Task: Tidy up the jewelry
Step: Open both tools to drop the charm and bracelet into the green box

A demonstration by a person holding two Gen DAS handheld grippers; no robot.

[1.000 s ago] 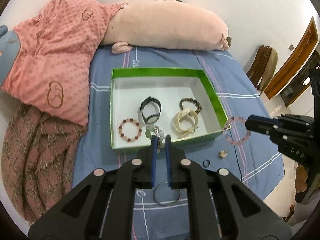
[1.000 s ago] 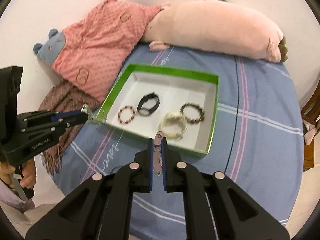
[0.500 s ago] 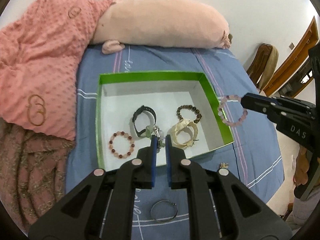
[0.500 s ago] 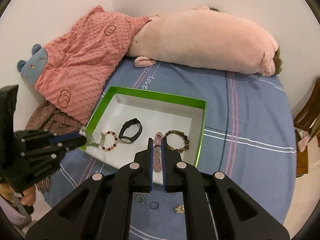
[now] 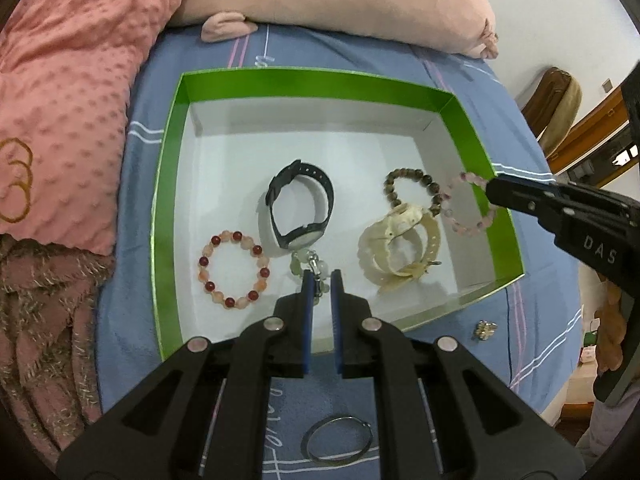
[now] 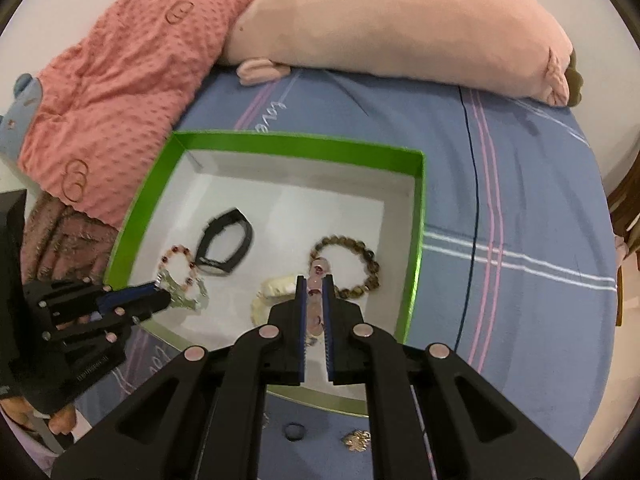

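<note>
Both grippers, the left gripper [image 5: 320, 280] clenching what looks like a pale charm [image 5: 310, 266] and the right gripper [image 6: 315, 292] a pink bracelet [image 5: 468, 204], have dropped over the green box [image 5: 320, 84]; release comes next.

Left gripper [image 5: 320, 280] pitched steeply down, jaws clamped; right gripper [image 6: 315, 284] same, jaws clamped.

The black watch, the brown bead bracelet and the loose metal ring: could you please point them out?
black watch [image 5: 301, 205], left wrist view, on its strap.
brown bead bracelet [image 6: 362, 247], right wrist view, on its beads.
metal ring [image 5: 337, 443], left wrist view, on its wire rim.
</note>
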